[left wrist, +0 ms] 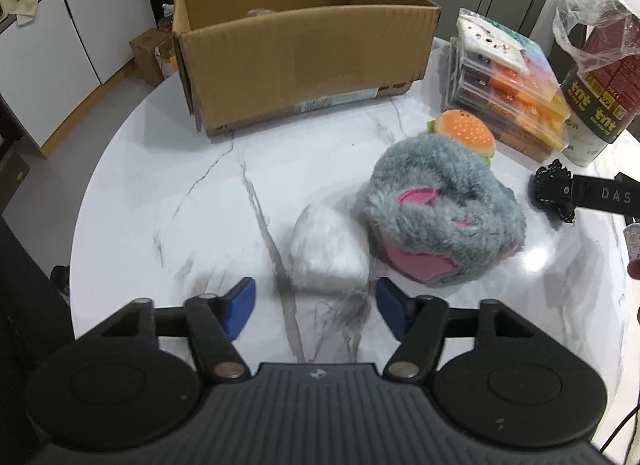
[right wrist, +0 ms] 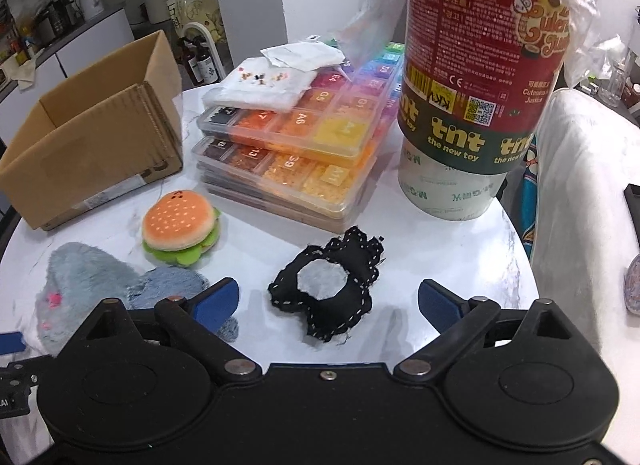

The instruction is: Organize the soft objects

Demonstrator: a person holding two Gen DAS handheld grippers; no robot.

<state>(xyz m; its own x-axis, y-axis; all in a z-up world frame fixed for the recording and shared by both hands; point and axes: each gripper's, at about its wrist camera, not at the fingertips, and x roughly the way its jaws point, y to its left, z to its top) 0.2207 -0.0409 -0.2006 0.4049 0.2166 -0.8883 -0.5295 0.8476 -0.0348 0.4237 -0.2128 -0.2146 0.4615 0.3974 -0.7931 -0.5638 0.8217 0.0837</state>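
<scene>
My right tool (right wrist: 328, 299) hangs wide open over the black stitched fabric piece (right wrist: 326, 293) on the desk (right wrist: 440, 249), burger plush (right wrist: 180, 227) just left.

A round white marble table (left wrist: 168, 201) stands before white cabinets (left wrist: 60, 49), a cluttered counter (right wrist: 48, 25) behind.

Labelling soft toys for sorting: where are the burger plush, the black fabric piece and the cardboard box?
burger plush (right wrist: 178, 219): right wrist view, orange bun top.
black fabric piece (right wrist: 352, 301): right wrist view, black cloth right of its grey patch.
cardboard box (left wrist: 304, 65): left wrist view, front wall.

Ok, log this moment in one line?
left tongs: open, around white soft lump | right tongs: open, over black fabric piece | box: waiting
</scene>
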